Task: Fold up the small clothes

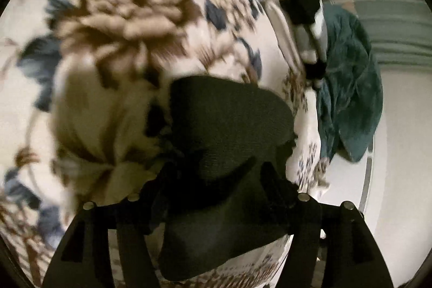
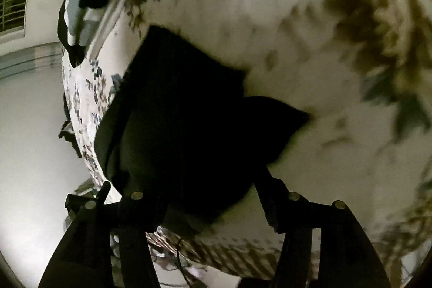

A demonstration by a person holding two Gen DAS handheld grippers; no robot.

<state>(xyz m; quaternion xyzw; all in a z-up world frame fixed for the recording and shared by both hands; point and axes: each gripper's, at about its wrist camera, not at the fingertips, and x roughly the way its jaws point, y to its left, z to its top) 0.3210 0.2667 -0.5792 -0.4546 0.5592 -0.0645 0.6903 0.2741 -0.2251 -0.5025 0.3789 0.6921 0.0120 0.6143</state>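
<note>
Bed with a blurred floral bedspread (image 1: 121, 18) in brown and blue | dark garment (image 1: 226, 131) lies bunched near the bed's edge | left claw (image 1: 213, 180) clamped on the dark garment | right claw (image 2: 205, 196) pressed into it, cannot tell whether it grips | teal cloth (image 1: 351, 77) and striped clothes (image 1: 307, 26) piled at the far edge

Black garment (image 1: 224, 136) totally covers the left claw (image 1: 216, 180) tips, and same deal with the right claw (image 2: 213, 188). Floral bedspread (image 1: 121, 18) is motion-smeared. Striped clothes pile (image 2: 81, 4), upper left of the frame, is too blurry to sort out.
</note>
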